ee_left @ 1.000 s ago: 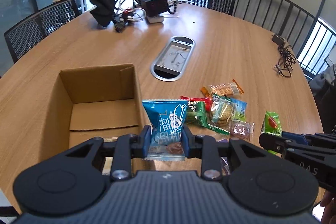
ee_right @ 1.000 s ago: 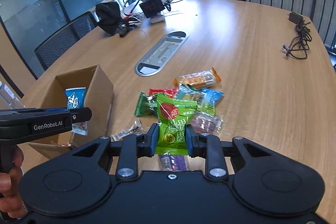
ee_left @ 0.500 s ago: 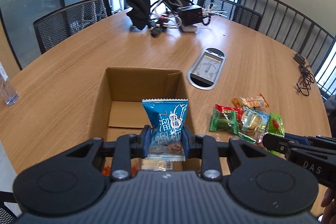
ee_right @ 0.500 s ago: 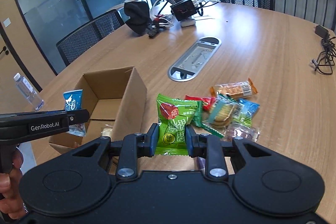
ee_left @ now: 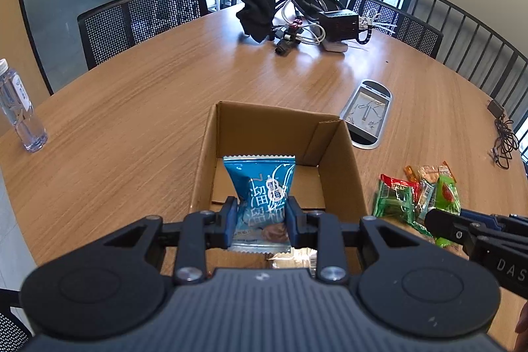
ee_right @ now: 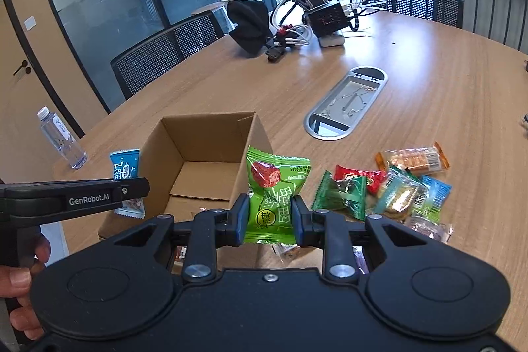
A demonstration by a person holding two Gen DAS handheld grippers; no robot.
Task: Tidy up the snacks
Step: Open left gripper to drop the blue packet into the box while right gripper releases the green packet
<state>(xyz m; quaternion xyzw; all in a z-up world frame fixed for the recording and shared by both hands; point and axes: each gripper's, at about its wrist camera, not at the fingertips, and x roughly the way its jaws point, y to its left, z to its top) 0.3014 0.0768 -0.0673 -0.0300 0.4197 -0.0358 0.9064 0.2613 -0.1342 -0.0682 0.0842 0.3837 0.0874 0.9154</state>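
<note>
At the far left of the wooden table (ee_left: pixel 132 127) we see one water bottle (ee_left: pixel 18 108), standing upright near the edge. Behind the table on that side we count one mesh-backed chair (ee_left: pixel 138 22), and a second chair (ee_left: pixel 409 28) stands at the far right end.

Next comes one open cardboard box (ee_left: pixel 204 160), set on the table with its flaps folded in. Our left gripper (ee_left: pixel 262 220) hangs above its near side, jaws drawn in tight on one blue snack packet (ee_left: pixel 262 190), which stands upright between the pads over the box's opening. On the box floor just under the gripper we make out at least one pale wrapper (ee_left: pixel 290 259), partly hidden, so we cannot count what lies there.

In the middle of the far end lies one heap of black gear and white cables (ee_left: pixel 303 18). To the right of the box, one oval metal cable hatch (ee_left: pixel 368 114) is set into the tabletop.

In the right wrist view, our right gripper (ee_right: pixel 269 216) is closed on one green snack packet (ee_right: pixel 274 187), held upright just beside the box's right wall, over the table rather than the opening. The left hand (ee_right: pixel 19 286) shows at the left edge of that view.

To the right lies the loose pile of snacks (ee_right: pixel 396 187), touching and overlapping one another. We count about seven: one dark green, one red, one orange, one teal, one blue, one clear and one purple, the last half hidden behind the gripper.

At the far right one black cord (ee_left: pixel 503 134) lies coiled.
</note>
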